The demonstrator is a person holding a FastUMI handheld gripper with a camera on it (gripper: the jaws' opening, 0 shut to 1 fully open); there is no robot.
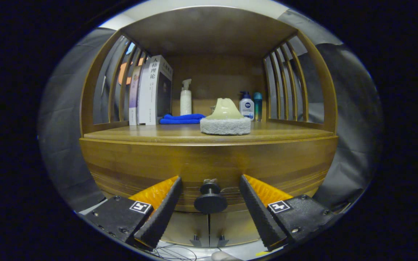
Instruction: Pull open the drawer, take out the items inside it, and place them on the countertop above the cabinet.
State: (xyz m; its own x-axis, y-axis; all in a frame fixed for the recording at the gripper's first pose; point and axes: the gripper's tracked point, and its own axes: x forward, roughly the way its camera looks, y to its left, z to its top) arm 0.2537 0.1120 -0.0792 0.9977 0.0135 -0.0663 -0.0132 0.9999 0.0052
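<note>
A brown wooden cabinet with slatted side rails [209, 159] is facing the camera inside a booth walled with black cloth, and its flat wooden countertop [172, 133] is running across the scene under a wooden shelf roof. On that countertop, toward twelve o'clock from the fingers, a pale green scrubber with a white fibrous pad base [225, 117] is sitting near the front edge. At about eleven o'clock, a folded blue cloth [182, 119] is lying just beside the scrubber, with a row of upright books [152, 90] standing against the left rails and a white pump bottle [185, 98] standing behind the cloth. At about one o'clock, a white bottle with a dark blue cap [247, 105] and a teal cylindrical bottle [258, 105] are standing near the right rails. Below the countertop, the curved wooden drawer front [209, 170] is sitting closed, and its round black knob [210, 197] is sticking out toward the camera. The hand-held gripper with black ribbed fingers and orange backing [209, 203] is standing released, its fingers spread wide; the knob is lying between them, apart from both pads. Two cabinet doors [209, 228] are meeting below the drawer, each with a small dark handle.
</note>
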